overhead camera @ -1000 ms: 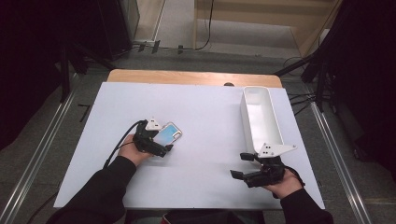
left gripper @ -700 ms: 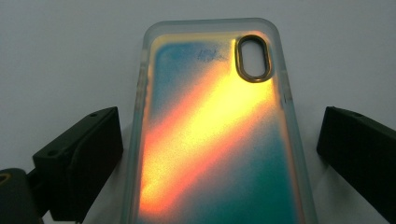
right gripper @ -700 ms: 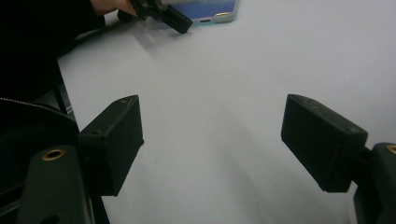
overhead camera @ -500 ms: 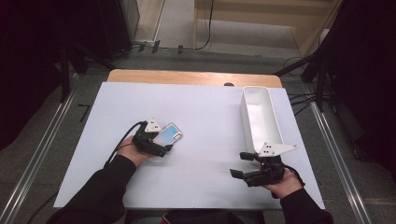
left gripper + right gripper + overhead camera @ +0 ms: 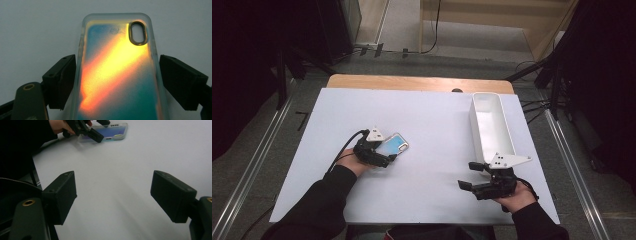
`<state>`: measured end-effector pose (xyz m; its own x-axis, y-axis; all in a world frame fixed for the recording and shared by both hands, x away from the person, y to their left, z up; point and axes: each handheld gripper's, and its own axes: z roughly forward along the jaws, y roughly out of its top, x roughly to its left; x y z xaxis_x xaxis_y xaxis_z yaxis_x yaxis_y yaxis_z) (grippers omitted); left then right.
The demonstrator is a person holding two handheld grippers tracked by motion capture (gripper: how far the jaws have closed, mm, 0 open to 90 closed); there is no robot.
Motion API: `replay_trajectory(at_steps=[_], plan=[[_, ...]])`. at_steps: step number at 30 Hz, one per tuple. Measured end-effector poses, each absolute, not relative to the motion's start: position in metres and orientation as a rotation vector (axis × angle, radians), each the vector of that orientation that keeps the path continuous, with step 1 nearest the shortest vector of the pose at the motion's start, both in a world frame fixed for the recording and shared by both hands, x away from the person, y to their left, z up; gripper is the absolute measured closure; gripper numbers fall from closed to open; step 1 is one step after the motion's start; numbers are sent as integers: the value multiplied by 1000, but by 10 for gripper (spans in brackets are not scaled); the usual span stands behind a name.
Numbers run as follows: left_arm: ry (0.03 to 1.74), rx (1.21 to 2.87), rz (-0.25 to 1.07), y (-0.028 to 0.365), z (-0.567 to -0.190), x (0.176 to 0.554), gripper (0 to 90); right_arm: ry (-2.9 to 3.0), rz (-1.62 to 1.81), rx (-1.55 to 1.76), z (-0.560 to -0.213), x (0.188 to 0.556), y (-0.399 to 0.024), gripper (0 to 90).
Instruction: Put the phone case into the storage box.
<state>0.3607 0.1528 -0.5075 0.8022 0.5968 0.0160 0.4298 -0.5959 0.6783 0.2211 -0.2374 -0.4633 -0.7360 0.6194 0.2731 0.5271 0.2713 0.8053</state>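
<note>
- The white table [image 5: 427, 115] is taking up most of the floor space, with a strip of bare wood showing along its far edge.
- The long white bin [image 5: 491, 125] is standing on the table's right side, well apart from the phone case and looking empty inside.
- The right gripper [image 5: 473, 177] is sitting near the bin's near end with its jaws apart and nothing but bare table between them; it is taking no part for now.
- The left gripper [image 5: 388, 156] is lying low on the table's left half, and its jaws have just been closing around the phone case; compared with a second ago they are standing narrower.
- The phone case [image 5: 117, 72] is lying flat on the table between those jaws, camera hole at the far end. The left pad is meeting its edge while a thin gap is showing at the right pad, so the grip is not yet tight.
- I would judge the pickup is just starting; a little more squeeze is needed before lifting.
</note>
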Motion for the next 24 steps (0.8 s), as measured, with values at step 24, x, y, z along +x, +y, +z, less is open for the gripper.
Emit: replay_trajectory(at_steps=[24], plan=[[844,2138,224,160,-480,354,166,2443,1465,1110,-456,223,-239,207]])
